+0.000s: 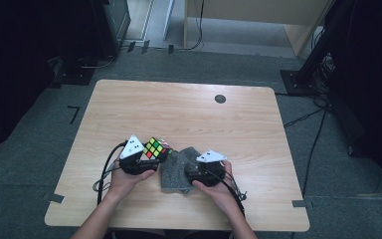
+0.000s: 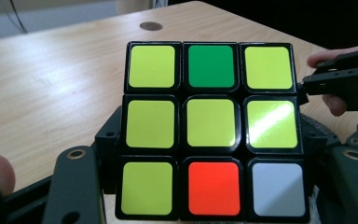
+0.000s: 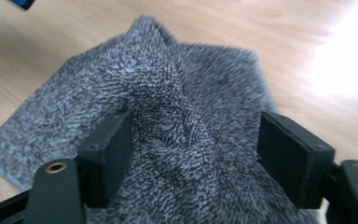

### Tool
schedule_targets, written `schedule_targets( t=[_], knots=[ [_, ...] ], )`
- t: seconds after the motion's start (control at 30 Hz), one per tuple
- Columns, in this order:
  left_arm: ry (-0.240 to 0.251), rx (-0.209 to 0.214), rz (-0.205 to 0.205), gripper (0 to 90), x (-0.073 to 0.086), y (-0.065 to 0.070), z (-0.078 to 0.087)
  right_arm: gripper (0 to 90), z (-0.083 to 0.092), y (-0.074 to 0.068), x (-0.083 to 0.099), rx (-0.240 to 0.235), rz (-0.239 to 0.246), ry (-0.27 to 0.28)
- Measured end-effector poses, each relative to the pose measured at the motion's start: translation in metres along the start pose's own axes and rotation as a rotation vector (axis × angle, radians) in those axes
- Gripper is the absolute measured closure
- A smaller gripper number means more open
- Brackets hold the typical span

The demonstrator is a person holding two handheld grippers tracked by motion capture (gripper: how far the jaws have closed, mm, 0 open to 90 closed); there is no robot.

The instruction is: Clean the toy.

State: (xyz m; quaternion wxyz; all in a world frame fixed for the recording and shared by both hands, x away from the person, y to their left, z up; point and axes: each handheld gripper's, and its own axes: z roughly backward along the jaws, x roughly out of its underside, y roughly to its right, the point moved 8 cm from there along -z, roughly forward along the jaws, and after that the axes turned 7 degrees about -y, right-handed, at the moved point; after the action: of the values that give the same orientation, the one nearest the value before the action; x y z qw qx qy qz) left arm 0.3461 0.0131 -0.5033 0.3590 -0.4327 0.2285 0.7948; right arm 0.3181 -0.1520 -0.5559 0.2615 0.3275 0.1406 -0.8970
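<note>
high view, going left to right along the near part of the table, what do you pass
left gripper → puzzle cube → grey cloth → right gripper

- left gripper (image 1: 146,158) has a puzzle cube (image 1: 156,148) clamped between its jaws
- right gripper (image 1: 195,172) sits on a grey cloth (image 1: 175,167)
- wooden table (image 1: 189,112)

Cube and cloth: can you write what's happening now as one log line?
left gripper: shut on puzzle cube | right gripper: open over grey cloth | table: wooden
</note>
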Motion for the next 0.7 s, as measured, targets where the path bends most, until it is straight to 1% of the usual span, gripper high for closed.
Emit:
schedule_targets(
  t=[0.07,0.1,0.13,0.17,0.2,0.23,0.27,0.3,0.33,0.37,0.4,0.43,0.47,0.5,0.53,0.57,0.6,0.63,0.67,0.7],
  knots=[
    [0.015,-0.005,-0.013,34.1,0.0,-0.001,-0.001,30.4,-0.008,-0.003,0.002,0.003,0.023,-0.022],
    [0.018,-0.015,-0.008,34.2,-0.001,-0.002,-0.001,31.2,-0.011,-0.004,0.002,0.004,0.031,-0.024],
    [0.021,-0.023,-0.007,34.1,-0.001,-0.002,-0.001,31.7,-0.013,-0.002,0.001,0.008,0.033,-0.021],
    [0.026,-0.021,-0.006,34.2,-0.002,-0.001,-0.001,31.7,-0.015,-0.001,0.001,0.008,0.025,-0.023],
    [0.031,-0.021,-0.011,34.1,-0.002,0.001,0.0,31.7,-0.017,0.001,0.002,0.001,0.017,-0.029],
    [0.035,-0.034,-0.027,34.2,-0.003,0.001,0.0,31.3,-0.019,0.001,0.002,-0.009,0.014,-0.03],
    [0.048,-0.048,-0.042,34.2,-0.003,0.001,0.001,31.4,-0.019,0.002,0.002,-0.007,0.018,-0.026],
    [0.066,-0.092,-0.053,34.2,-0.004,-0.001,0.001,31.8,-0.02,0.004,0.002,0.006,0.03,-0.025],
    [0.083,-0.156,-0.048,34.2,-0.004,-0.006,0.001,31.0,-0.02,0.006,0.002,0.034,0.043,-0.024],
    [0.098,-0.19,-0.027,34.3,-0.003,-0.01,0.002,30.8,-0.02,0.007,0.002,0.046,0.038,-0.024],
    [0.119,-0.175,0.003,34.3,-0.003,-0.013,0.002,30.7,-0.019,0.009,0.002,0.061,0.032,-0.025],
    [0.121,-0.145,0.027,34.3,-0.002,-0.015,0.002,31.4,-0.017,0.012,0.002,0.092,0.03,-0.026],
    [0.112,-0.141,0.038,34.3,0.0,-0.017,0.001,33.6,-0.014,0.014,0.003,0.131,0.036,-0.025],
    [0.098,-0.15,0.044,34.3,0.002,-0.018,0.001,35.2,-0.01,0.015,0.002,0.16,0.037,-0.021],
    [0.098,-0.15,0.044,34.3,0.002,-0.018,0.001,35.8,-0.004,0.016,0.0,0.173,0.03,0.0],
    [0.092,-0.129,0.06,34.3,0.005,-0.017,0.0,36.6,0.003,0.015,-0.003,0.166,0.013,0.034],
    [0.07,-0.141,0.076,34.2,0.008,-0.017,-0.002,36.9,0.01,0.015,-0.007,0.152,-0.007,0.072],
    [0.052,-0.144,0.087,34.1,0.011,-0.016,-0.004,36.2,0.016,0.013,-0.01,0.134,-0.03,0.1],
    [0.041,-0.13,0.094,34.1,0.013,-0.014,-0.006,35.8,0.02,0.011,-0.013,0.12,-0.031,0.121],
    [0.031,-0.124,0.097,34.1,0.016,-0.013,-0.009,35.1,0.023,0.008,-0.015,0.112,-0.024,0.132]
  ],
)
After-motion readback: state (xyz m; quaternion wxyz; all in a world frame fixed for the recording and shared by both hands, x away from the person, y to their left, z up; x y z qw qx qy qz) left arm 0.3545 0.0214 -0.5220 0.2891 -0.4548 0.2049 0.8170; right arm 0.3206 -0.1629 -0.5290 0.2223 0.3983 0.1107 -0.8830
